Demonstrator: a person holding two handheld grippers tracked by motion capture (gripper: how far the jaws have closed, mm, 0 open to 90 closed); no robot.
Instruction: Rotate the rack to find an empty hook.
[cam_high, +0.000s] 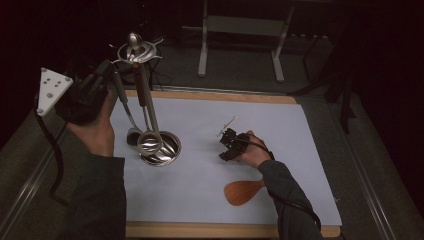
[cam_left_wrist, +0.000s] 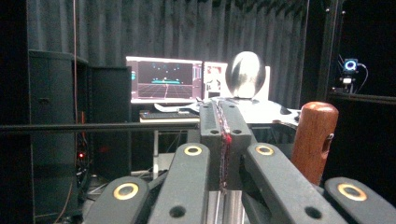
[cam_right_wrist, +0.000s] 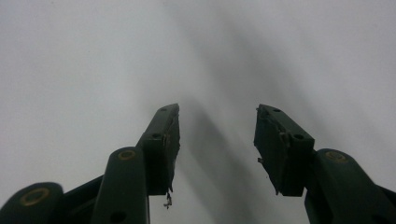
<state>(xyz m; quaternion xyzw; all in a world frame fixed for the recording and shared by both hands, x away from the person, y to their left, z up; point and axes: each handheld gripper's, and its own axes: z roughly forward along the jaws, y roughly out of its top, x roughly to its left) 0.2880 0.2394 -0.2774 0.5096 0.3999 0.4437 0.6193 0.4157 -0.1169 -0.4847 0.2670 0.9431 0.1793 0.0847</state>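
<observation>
A metal utensil stand (cam_high: 150, 107) rises from a round dish base (cam_high: 167, 156) to a ring with a shiny ball (cam_left_wrist: 245, 74) on top. A ladle (cam_high: 148, 142) with a reddish wooden handle (cam_left_wrist: 315, 140) hangs from the ring. My left gripper (cam_high: 110, 70) is raised at the ring's left side. Its jaws are pressed together (cam_left_wrist: 219, 105) at the top of a grey-handled spoon (cam_high: 122, 102), which slants down to the base. My right gripper (cam_high: 229, 145) rests low on the white mat, its jaws (cam_right_wrist: 217, 109) open with nothing between them.
A wooden spatula (cam_high: 242, 191) lies on the white mat (cam_high: 280, 130) beside my right forearm. The mat covers a wooden board (cam_high: 200, 230). Beyond the table, monitors (cam_left_wrist: 163, 79) glow in a dark room with a desk frame (cam_high: 240, 30).
</observation>
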